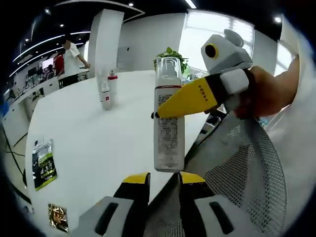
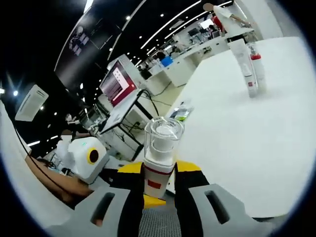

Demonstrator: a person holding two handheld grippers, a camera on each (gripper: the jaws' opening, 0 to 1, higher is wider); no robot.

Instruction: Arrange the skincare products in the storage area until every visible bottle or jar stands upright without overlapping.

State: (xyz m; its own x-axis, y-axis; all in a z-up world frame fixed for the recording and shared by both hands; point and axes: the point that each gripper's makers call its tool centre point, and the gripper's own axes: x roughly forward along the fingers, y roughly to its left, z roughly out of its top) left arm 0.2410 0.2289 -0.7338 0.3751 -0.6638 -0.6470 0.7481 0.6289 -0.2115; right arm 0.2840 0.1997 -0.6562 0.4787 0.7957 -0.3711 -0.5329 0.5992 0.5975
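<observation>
A: Yellow-tipped left tongs (image 1: pixel 158 185) sit released just under the tall bottle (image 1: pixel 169 118), which the right tongs (image 2: pixel 159 177) clamp near its clear cap, aloft at the bench (image 1: pixel 84 143) edge.

B: Best lower it upright, near the two standing bottles (image 1: pixel 108 90) but apart.

A: Contents? Opaque white body; probably unreadable.
</observation>
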